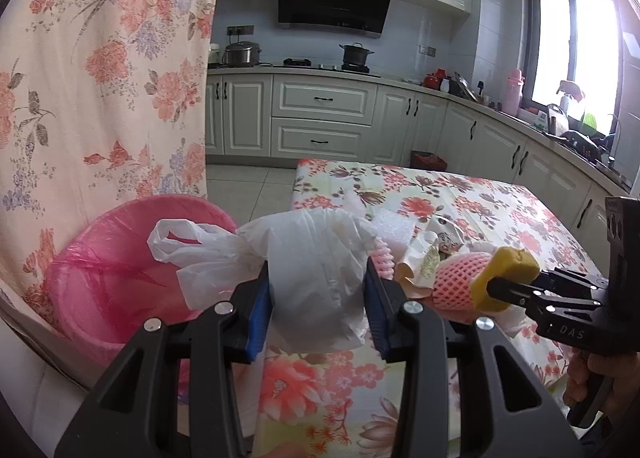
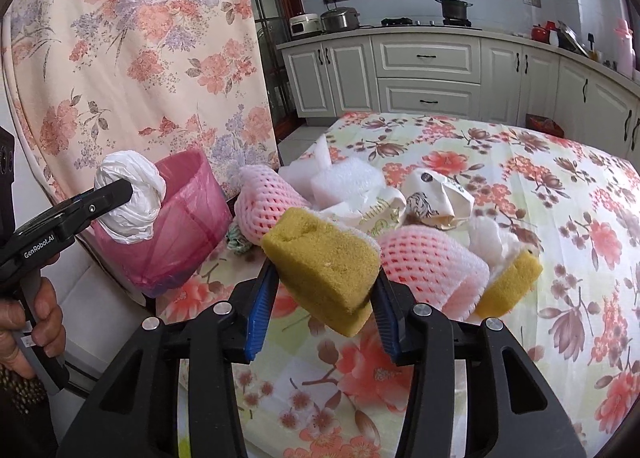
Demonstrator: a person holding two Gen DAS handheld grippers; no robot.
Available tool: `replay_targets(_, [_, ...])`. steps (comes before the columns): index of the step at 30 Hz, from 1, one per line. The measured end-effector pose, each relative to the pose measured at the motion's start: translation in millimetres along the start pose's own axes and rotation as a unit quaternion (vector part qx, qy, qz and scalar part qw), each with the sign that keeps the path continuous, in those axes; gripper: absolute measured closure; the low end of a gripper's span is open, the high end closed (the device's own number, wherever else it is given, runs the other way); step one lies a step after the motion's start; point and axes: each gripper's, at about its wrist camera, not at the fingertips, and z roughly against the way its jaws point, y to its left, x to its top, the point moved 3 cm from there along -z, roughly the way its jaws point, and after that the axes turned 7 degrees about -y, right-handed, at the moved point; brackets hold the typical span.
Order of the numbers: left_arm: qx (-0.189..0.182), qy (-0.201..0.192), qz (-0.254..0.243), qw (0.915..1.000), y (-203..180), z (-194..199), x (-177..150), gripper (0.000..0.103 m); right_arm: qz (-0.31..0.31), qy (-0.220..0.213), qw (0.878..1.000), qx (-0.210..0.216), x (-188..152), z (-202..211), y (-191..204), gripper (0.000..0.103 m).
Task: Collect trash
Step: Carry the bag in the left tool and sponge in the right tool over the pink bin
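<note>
Left gripper [image 1: 318,294] pinching a crumpled white plastic bag [image 1: 316,270] between its blue pads [image 1: 262,306], held up over the near edge of the table [image 1: 500,201], just right of the pink bin [image 1: 100,278]. Same bag seen from the right wrist camera as a white bundle [image 2: 130,203] clamped at the tip of the left gripper [image 2: 128,189], hanging in front of the pink-lined bin [image 2: 188,225]. On that gripper's black side, white lettering "GenRobot.AI", readable in the right wrist view; a hand [image 2: 28,338] wrapped around its grey handle. Right gripper [image 2: 324,290] pressed onto a yellow sponge [image 2: 320,262], lifted clear of the flowered tablecloth [image 2: 520,177]. From the left wrist camera, that sponge [image 1: 504,274] sticking out of the right gripper [image 1: 494,288], whose black body carries the partly visible letters "DAS". Still lying on the table: two pink foam fruit nets [image 2: 272,197] [image 2: 436,266], white foam pieces [image 2: 344,181], crumpled printed paper wrappers [image 2: 436,193] with writing too small to read, a second yellow sponge piece [image 2: 508,282], and a small greenish scrap [image 2: 238,240] beside the bin. Flowered curtain [image 1: 100,57] hanging behind the bin. Kitchen cabinets [image 1: 320,117], a black range hood [image 1: 332,1] and pots on the counter in the background.
</note>
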Motion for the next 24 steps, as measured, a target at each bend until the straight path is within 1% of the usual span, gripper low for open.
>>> replay_targets(5, [0.037,-0.013,0.008,0.9992,33.2,7.0,14.9,0.063,0.017,-0.013,1.000,0.018,29.6,-11.7,18.6,0.059])
replay_targets(12, [0.084,-0.024,0.024,0.9959,79.0,12.9,29.7,0.063,0.035,-0.027,0.998,0.053,66.3,-34.3,56.5,0.059])
replay_targets(18, [0.112,-0.030,0.036,0.9926,109.9,14.3,38.1,0.063,0.052,-0.028,0.994,0.088,90.3,-60.2,100.4,0.059])
replay_targets(24, [0.128,-0.031,0.063,0.9893,136.7,18.6,38.9,0.062,0.071,-0.016,0.990,0.119,105.5,-92.6,146.7,0.059])
